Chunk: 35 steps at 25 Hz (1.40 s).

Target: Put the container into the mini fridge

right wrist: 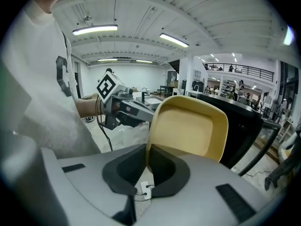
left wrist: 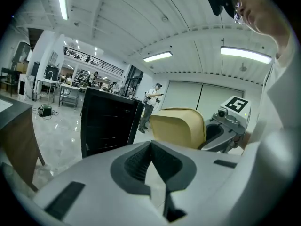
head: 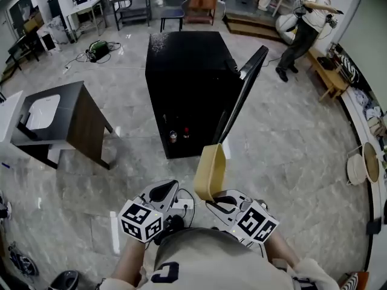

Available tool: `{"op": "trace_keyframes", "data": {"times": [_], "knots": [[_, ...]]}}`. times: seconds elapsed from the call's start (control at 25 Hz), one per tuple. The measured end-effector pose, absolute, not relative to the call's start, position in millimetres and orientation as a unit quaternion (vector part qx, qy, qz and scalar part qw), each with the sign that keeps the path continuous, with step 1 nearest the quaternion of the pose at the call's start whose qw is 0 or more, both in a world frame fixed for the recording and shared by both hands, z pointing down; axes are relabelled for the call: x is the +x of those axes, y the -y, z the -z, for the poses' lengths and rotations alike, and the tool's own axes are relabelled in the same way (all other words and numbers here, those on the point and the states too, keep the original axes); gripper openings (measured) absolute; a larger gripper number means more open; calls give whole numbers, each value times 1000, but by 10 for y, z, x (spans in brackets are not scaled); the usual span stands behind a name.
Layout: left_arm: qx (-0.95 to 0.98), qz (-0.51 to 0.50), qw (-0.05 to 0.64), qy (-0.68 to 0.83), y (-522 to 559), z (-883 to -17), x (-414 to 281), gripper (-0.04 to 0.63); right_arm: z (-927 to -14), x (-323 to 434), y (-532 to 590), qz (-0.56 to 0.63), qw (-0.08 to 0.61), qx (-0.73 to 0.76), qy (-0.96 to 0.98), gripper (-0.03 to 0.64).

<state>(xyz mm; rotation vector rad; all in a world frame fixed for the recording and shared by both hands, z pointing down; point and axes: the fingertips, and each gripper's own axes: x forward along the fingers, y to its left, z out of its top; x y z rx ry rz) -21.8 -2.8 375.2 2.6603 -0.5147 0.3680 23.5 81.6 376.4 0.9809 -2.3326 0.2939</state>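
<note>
— What sort of room is it?
— A big workshop hall with a pale, glossy tiled floor (head: pixel 290 162). A black mini fridge (head: pixel 187 83) stands in the middle of it, its door (head: pixel 245 89) swung open to the right. Two small bottles (head: pixel 173 136) sit low inside.
— Anything else around?
— A dark side table (head: pixel 66 113) to the left, well apart from the fridge, and a person (head: pixel 305 23) at the far right of the hall.
— And the container?
— The container (head: pixel 210 171) is a shallow tan-yellow tub, roughly rectangular with rounded corners and a raised rim. It is outside the fridge, held up over the floor in front of the open door and close to the person holding the tools. It stands on edge, and in the right gripper view its hollow side faces the camera, with nothing in it.
— What holds it?
— The right gripper (head: pixel 217 201). Its jaws are pinched on the thin rim at the container's lower end, nearly together, with only the wall of the tub between the pads.
— The other tool?
— The left gripper (head: pixel 163 192) is just beside the right one, on its left. Its jaws are pressed together with nothing between them, and it does not touch the container.
</note>
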Motion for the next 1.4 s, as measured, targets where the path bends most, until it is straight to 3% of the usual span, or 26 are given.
{"op": "trace_keyframes", "data": {"times": [0.48,0.76,1.08,1.4], "knots": [[949,-110,221,197,566,-3818,-919,41,-3808,-386,-314,-96,339,350,868,35],[930,-108,250,248,750,-3939,-1216,41,-4016,-336,-10,-90,380,313,866,35],[901,-111,248,338,1109,-3920,-1271,41,-4053,-214,396,-70,372,241,894,35],[885,-125,257,369,1366,-4017,-888,41,-4220,181,705,-57,389,186,900,35]]}}
